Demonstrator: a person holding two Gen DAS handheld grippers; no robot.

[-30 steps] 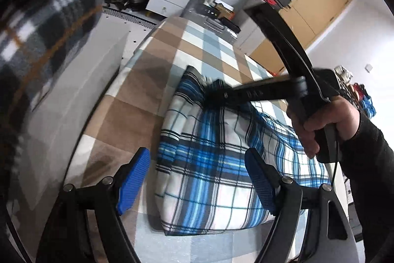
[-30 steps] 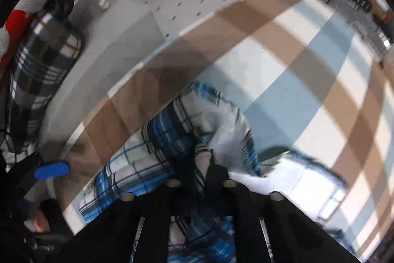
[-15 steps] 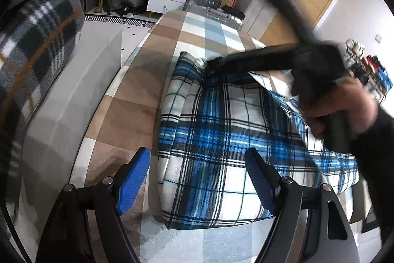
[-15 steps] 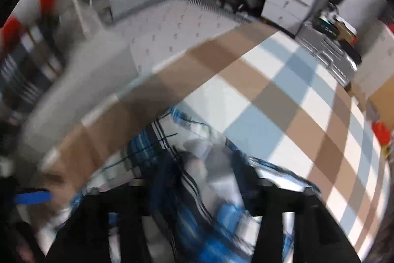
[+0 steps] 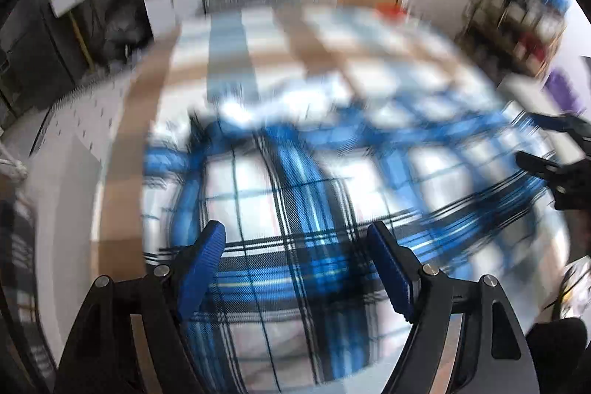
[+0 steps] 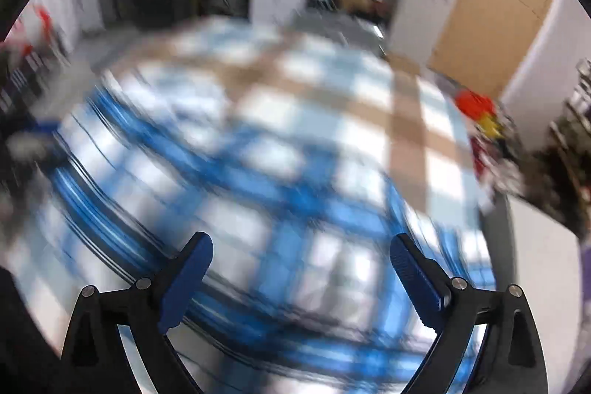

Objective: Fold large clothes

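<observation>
Garment: blue plaid shirt [image 5: 295,209] lies spread and partly folded on the bed [image 5: 122,172], which carries a brown, white and pale-blue checked cover.
Right tool [image 6: 301,268]: its jaws are opening and already stand wide; blue pads are clear, nothing is between them, and the plaid cloth lies below.
Left tool [image 5: 295,264]: jaws moderately wide, empty, poised above the near part of the shirt.
Change noted: a second ago the right tool was pinched shut on a bunched edge of the shirt at its far end; it has now let go and swung away across the bed. In the left view it shows only at the right margin.
Left tool change: it has shifted sideways and rolled while its gap stayed the same.
Visibility: both views are heavily smeared, so the exact lie of the released edge is uncertain; it appears to have settled on the shirt.
Meaning for task: one fold looks to be laid down. Both tools are free, and a fresh hold on an outer edge is probably the next requirement.
</observation>
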